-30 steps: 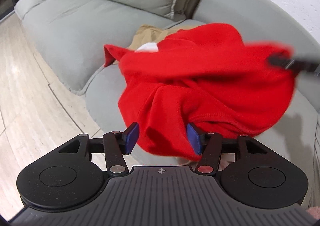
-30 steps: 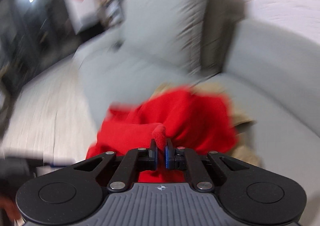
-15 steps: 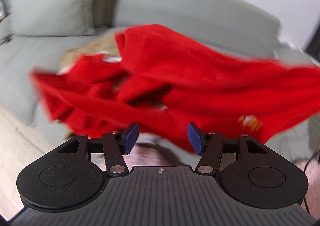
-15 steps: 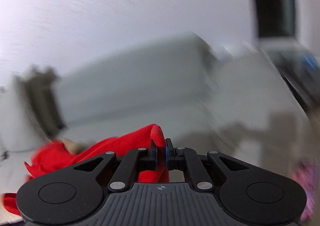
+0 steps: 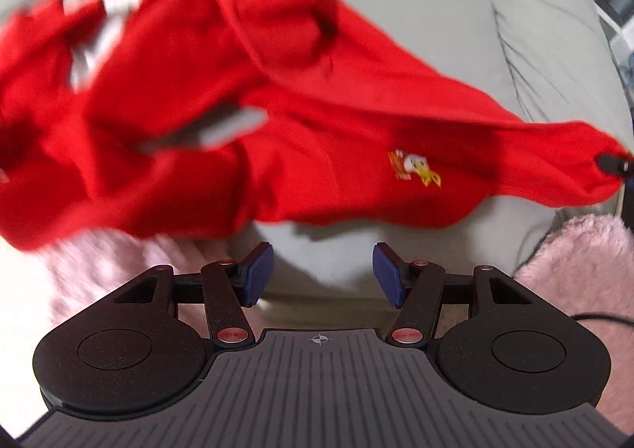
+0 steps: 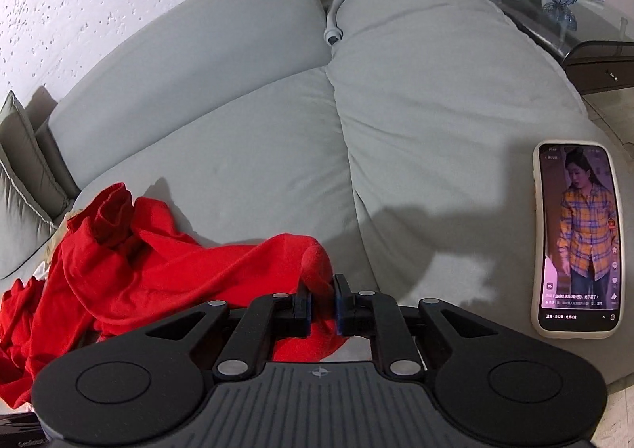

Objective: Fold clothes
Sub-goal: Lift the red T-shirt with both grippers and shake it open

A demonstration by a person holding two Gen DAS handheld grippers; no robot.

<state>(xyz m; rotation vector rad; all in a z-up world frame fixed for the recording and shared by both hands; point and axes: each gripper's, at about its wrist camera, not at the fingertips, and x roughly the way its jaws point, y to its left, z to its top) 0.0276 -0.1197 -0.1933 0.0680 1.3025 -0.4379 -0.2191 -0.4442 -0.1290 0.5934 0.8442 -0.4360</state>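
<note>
The step in hand looks like spreading out the crumpled red cotton garment with a small yellow-and-white emblem [image 5: 301, 99] before any fold is made. It lies across the seat of the grey fabric sofa [image 6: 245, 154], bunched toward the seat's left end and drawn out in a long tongue toward the right armrest.

The right hand-held gripper [image 6: 321, 299] sits at the tip of that tongue with a fold of red cloth between its jaws. They have just been opening and now stand a narrow way apart, so the pinch seems to be letting go. The left hand-held gripper [image 5: 323, 273] hangs over the seat's front edge, jaws well apart and empty, clear of the cloth.

Next, the left one probably needs a hem or corner so the cloth can be pulled flat.

No container is in view. A lit phone in a pale case [image 6: 576, 238] rests on the right armrest.
</note>
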